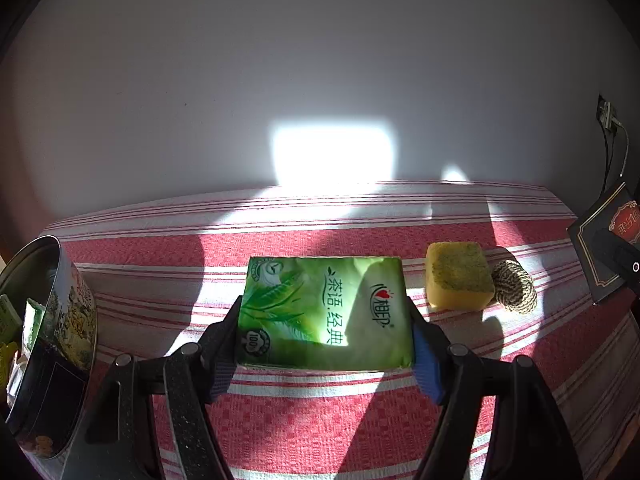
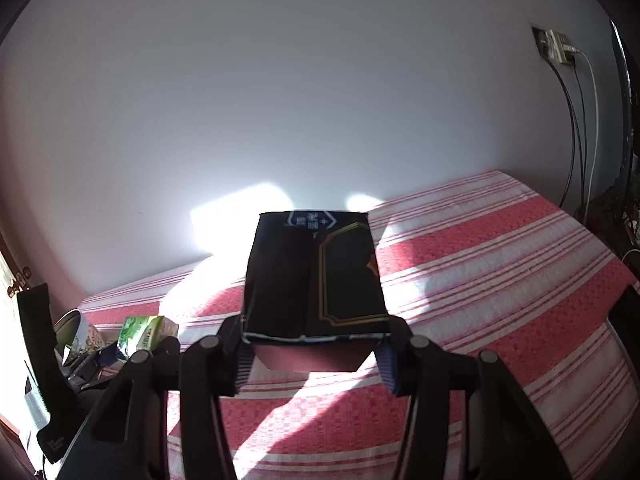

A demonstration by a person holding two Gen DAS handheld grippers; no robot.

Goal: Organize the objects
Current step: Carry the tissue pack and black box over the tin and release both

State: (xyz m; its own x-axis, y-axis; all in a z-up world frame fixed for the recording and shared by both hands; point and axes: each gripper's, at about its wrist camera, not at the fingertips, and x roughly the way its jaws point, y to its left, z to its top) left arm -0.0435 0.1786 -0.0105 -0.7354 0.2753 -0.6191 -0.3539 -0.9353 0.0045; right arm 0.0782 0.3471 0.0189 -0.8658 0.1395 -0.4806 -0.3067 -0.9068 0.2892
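Both hands carrying items for sorting; next move, by judgement, is delivery into the tin.

Green tissue pack (image 1: 325, 314), right of the open tin (image 1: 60, 344) and above the striped cloth (image 1: 320, 420), is clamped by the left gripper (image 1: 326, 344); the right gripper (image 2: 314, 346) pinches a black box (image 2: 314, 276), well right of the tin.

The left tongs (image 1: 325, 332) point forward and downward, with both fingers pressed on the sides of a green tissue pack (image 1: 324, 312). The right tongs (image 2: 316, 344) point the same way and clamp a black box (image 2: 312, 276), lifted above the bed.
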